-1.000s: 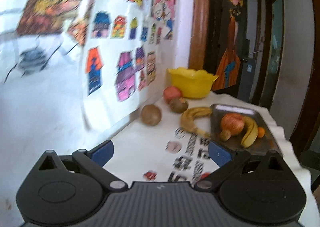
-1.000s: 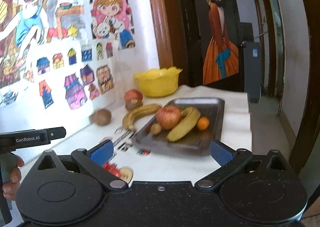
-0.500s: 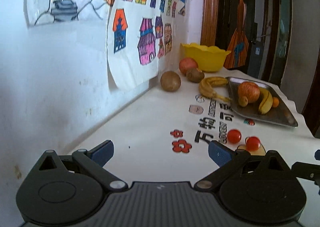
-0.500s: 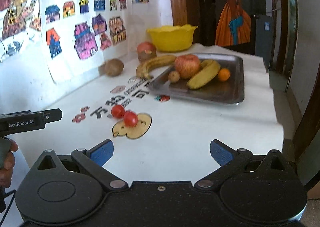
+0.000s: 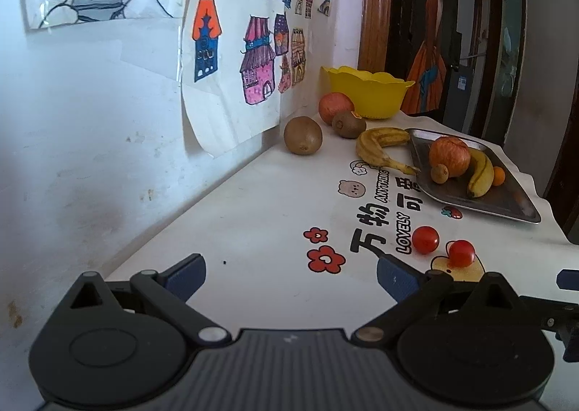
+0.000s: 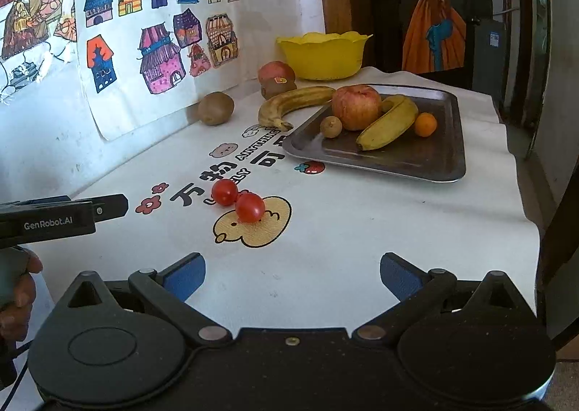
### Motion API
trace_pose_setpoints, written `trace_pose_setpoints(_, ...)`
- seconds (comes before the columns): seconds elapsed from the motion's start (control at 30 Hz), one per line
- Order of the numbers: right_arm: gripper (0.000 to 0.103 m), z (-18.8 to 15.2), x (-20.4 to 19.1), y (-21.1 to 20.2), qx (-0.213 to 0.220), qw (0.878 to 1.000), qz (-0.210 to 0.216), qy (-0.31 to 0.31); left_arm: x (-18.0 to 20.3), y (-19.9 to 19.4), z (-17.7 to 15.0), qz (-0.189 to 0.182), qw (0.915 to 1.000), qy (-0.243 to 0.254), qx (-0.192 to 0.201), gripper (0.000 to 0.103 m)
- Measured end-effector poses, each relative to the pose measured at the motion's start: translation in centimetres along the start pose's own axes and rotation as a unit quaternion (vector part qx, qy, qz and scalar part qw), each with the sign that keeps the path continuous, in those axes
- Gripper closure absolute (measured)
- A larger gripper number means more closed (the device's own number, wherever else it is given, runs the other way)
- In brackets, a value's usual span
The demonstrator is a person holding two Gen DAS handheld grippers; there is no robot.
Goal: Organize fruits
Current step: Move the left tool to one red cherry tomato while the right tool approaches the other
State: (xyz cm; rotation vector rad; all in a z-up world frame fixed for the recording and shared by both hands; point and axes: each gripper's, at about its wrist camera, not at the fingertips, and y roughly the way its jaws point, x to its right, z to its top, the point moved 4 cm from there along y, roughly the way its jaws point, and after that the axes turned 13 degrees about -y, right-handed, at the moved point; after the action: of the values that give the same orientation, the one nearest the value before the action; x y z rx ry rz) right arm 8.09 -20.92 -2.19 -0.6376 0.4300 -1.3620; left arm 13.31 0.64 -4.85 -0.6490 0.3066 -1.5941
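Rear kiwi (image 6: 278,88) half-hidden behind loose banana (image 6: 295,103) — left hand (image 6: 16,297) cut off by edge.

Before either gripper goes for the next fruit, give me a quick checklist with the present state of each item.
1. Left gripper open and holding nothing: ok.
2. Right gripper open and holding nothing: ok.
3. Two cherry tomatoes loose on the tablecloth, nearest the grippers, nothing in the way: ok.
4. Metal tray has bare space in front of the apple and banana: ok.
5. All fruit gathered: not ok; a second banana, two kiwis and a second apple lie outside the tray.
6. Contents of the yellow bowl: cannot tell.
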Motion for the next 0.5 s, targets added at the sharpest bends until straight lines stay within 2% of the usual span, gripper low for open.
trace_pose_setpoints(0.27, 0.001, 0.7, 0.0, 1.2, 0.001, 1.000, 0.012, -0.005, 0.8, 1.0, 0.5, -0.001, 1.0000, 0.009, -0.003, 0.000)
trace_pose_setpoints(0.5, 0.001, 2.2, -0.5, 2.4, 0.006, 0.998, 0.005, -0.066, 2.2, 1.7, 1.2, -0.004, 0.9998, 0.019, -0.006, 0.000)
